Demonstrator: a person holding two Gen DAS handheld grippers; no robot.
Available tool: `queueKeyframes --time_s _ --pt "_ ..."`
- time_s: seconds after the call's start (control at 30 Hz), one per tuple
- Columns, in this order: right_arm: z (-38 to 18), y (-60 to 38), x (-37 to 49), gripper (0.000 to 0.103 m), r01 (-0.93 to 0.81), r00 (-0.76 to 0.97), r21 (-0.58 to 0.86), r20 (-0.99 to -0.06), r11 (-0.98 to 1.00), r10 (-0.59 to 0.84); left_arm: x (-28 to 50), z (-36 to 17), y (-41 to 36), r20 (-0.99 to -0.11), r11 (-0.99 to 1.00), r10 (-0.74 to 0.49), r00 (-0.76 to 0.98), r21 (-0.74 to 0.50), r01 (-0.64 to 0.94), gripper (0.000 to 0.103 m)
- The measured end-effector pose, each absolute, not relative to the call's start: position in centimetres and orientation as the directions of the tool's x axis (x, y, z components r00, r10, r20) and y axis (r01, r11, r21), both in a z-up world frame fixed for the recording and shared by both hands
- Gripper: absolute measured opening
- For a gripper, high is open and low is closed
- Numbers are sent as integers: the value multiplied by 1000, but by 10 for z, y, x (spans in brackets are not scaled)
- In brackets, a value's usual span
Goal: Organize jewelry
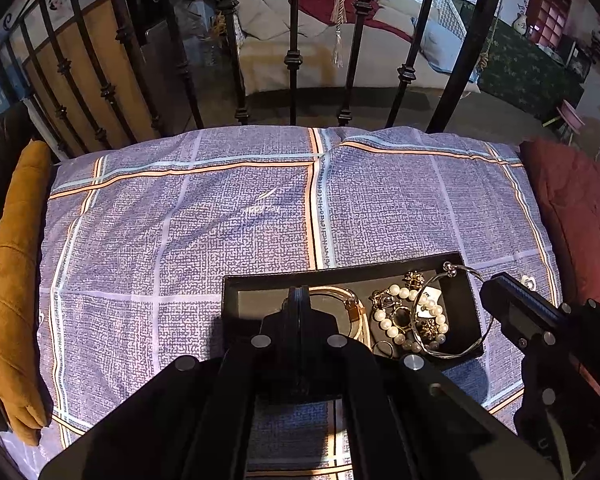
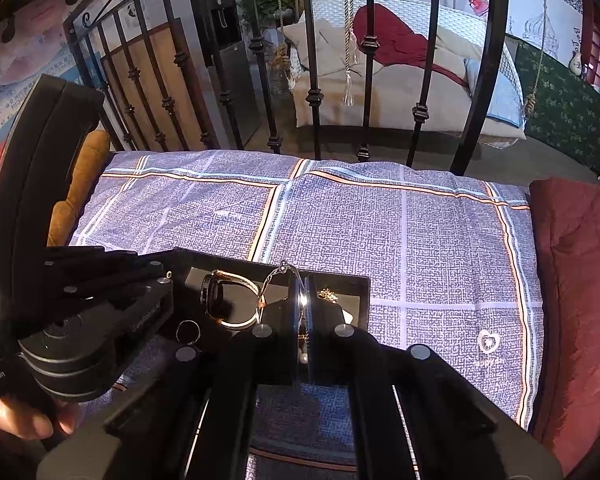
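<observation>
Shallow black rectangular jewellery tray (image 1: pixel 456 265) sitting lower centre of frame on blue plaid bed cover (image 1: pixel 180 248). Inside: white pearl bead bracelet (image 1: pixel 396 330), thin silver wire bangle (image 1: pixel 466 270), gold bangle (image 1: pixel 354 300). Left gripper (image 1: pixel 299 300) and right gripper (image 2: pixel 302 300) both hovering over tray, clenched, holding nothing visible. Pieces likely light, slippery, tangle-prone; bangles stiff, best pinched across rim.

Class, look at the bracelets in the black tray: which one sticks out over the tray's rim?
The thin silver wire bangle: its hoop overhangs the black tray edge, unlike the pearl bracelet and gold bangle.
</observation>
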State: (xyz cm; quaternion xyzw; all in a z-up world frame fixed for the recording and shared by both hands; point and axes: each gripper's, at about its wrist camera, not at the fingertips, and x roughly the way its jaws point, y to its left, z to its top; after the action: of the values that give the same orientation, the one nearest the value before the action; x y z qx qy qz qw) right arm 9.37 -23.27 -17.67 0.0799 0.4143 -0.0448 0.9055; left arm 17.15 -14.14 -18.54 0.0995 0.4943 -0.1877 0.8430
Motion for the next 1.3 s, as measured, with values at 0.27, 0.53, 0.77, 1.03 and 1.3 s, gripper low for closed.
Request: queueKeyframes --time_s 0.27,0.53,0.77,1.03,1.3 --pt "-180 -232 96 3 152 645 107 -764 983 -17 173 -190 -143 -877 908 -218 429 -20 419 0" --pt "-181 -233 99 4 155 644 107 -765 982 -18 173 -191 -144 -877 906 -215 429 -16 422 0" --pt "-185 -232 100 16 153 614 98 -789 983 -17 172 -187 -142 -869 915 -188 457 13 403 61" --pt "-176 -240 82 67 201 625 111 -779 973 -40 167 -177 -116 -863 944 -142 485 30 329 84" --pt "-171 -241 68 67 278 575 74 -811 958 -104 135 -163 -103 -872 942 -155 465 12 336 91"
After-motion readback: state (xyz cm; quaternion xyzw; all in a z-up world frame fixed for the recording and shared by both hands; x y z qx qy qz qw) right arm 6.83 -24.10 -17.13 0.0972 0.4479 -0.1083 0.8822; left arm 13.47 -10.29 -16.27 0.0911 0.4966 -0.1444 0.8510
